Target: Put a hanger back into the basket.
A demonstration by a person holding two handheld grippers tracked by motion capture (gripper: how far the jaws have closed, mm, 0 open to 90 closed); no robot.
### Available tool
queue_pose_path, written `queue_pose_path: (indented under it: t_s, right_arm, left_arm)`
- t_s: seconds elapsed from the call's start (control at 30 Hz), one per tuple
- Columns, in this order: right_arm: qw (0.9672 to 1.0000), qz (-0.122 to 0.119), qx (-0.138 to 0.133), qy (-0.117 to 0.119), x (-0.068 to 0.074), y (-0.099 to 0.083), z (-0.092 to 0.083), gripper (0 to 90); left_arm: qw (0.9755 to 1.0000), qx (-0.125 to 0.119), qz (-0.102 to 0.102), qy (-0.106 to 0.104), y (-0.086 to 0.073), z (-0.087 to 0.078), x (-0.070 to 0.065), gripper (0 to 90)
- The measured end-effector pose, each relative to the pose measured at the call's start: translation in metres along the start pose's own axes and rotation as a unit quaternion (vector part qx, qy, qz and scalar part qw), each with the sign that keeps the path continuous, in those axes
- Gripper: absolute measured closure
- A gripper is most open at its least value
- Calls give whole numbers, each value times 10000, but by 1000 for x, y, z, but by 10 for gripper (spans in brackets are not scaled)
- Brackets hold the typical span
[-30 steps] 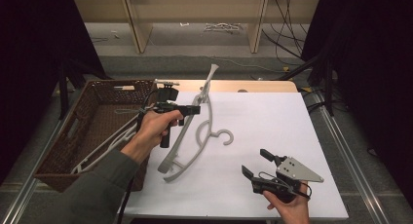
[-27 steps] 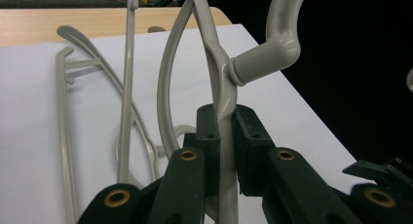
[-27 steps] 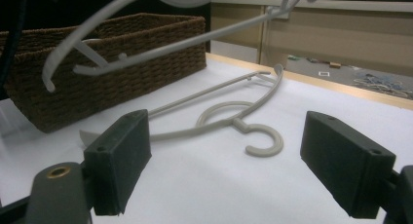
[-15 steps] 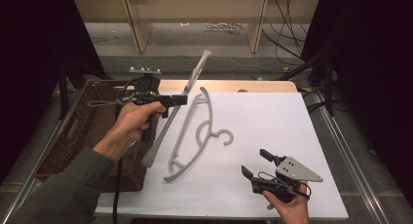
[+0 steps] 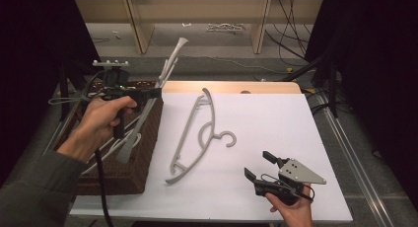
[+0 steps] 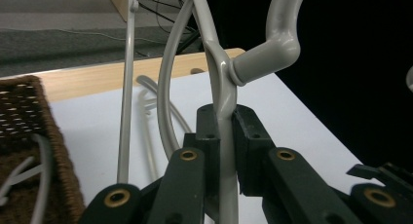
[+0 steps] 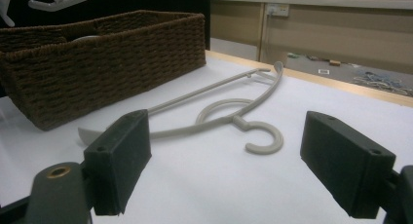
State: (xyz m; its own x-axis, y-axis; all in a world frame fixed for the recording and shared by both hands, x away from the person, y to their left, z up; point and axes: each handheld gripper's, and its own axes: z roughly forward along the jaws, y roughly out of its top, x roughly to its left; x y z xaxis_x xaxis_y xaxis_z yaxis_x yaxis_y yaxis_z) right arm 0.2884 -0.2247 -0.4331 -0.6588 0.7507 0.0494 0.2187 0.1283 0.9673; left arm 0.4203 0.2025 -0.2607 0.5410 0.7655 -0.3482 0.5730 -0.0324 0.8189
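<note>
While the right tool [image 5: 257, 164] rests low at the near edge of the white worktop [image 5: 276, 118], its jaws stand wide apart with nothing between them. Just beyond it, one grey hanger [image 5: 197, 135] lies flat on the worktop, its hook turned toward the right side; in the right tool's view this lying hanger [image 7: 229, 114] is seen between the two black pads. Further to the left, the left tool [image 5: 148, 94] is raised above the brown wicker basket [image 5: 143, 158]. Its jaws are closed on a second hanger [image 5: 148, 106], gripping the thin grey bar; in the left tool's view the bar [image 6: 225, 136] runs up between the pads, with the hook curving to the upper right. This held hanger stands tilted, its lower end over the basket and its upper end pointing away toward the far side.
</note>
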Motion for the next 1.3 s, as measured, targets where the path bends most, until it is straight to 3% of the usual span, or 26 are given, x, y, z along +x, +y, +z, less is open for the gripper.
queue_pose_path:
  t_s: [0.17,0.33,0.43,0.47,0.6,0.87,1.03,1.13,1.2,1.3]
  right_arm:
    - [10000,-28,20,-14,0,0,0,197]
    - [10000,-26,33,-40,0,0,0,197]
    - [10000,-30,29,-37,0,0,1,197]
    - [9999,-37,116,-22,0,0,0,197]
    - [10000,-29,27,-47,0,0,1,197]
    - [10000,-38,47,-22,-1,-1,1,197]
    - [9999,-43,92,-40,-1,-1,1,197]
    - [9999,-32,76,-62,-1,-1,1,197]
    - [9999,-33,118,-55,-1,-1,2,197]
    - [9999,-22,106,-41,-2,-1,1,198]
  left_arm:
    - [9998,-91,-56,174,-4,-8,21,820]
    - [9994,-123,11,322,-11,-15,38,820]
    - [9992,-92,91,368,-15,-18,46,820]
    - [9990,-73,139,430,-17,-20,49,820]
    - [9976,-32,248,649,-22,-24,62,820]
    - [9957,128,275,873,-35,-33,85,819]
    - [9934,369,542,938,-45,-39,92,819]
    - [9927,353,595,985,-51,-40,94,820]
    - [9911,483,774,972,-53,-43,97,819]
    - [9906,470,859,956,-58,-46,102,819]
